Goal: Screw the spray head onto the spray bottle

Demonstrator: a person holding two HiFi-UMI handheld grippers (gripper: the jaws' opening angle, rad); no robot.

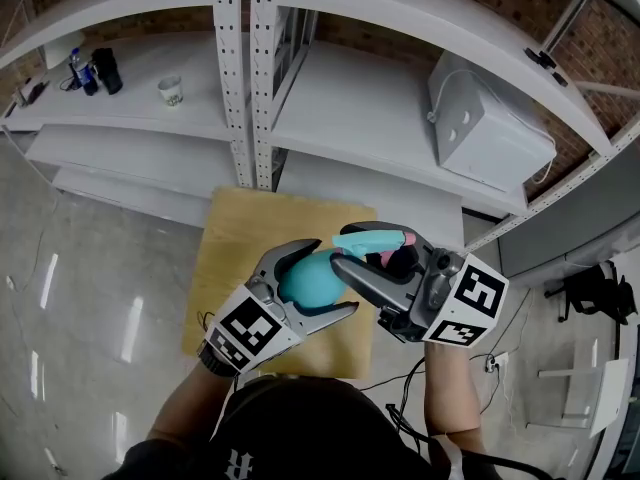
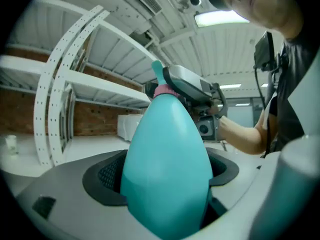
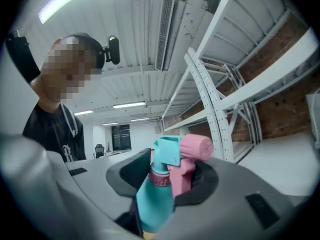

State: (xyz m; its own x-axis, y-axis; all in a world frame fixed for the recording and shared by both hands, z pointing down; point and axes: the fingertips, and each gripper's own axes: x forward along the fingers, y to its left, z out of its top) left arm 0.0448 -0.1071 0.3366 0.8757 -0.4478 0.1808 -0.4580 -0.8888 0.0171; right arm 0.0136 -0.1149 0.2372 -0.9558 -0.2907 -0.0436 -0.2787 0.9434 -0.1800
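A teal egg-shaped spray bottle [image 1: 303, 282] is held up in the air above a small wooden table [image 1: 236, 253]. My left gripper [image 1: 322, 278] is shut on its belly; in the left gripper view the bottle [image 2: 167, 169] fills the gap between the two dark pads [image 2: 107, 176]. A teal and pink spray head [image 1: 377, 238] sits on the bottle's neck. My right gripper [image 1: 345, 252] comes in from the right and is shut on it. In the right gripper view the spray head [image 3: 180, 151] stands between the pads, with its pink ribbed collar [image 3: 159, 179] over the neck.
White metal shelving [image 1: 240, 68] stands behind the table. On its shelves are a white box [image 1: 485, 123], a paper cup [image 1: 171, 90] and dark bottles [image 1: 88, 71]. Cables lie on the grey floor at the lower right [image 1: 400, 378].
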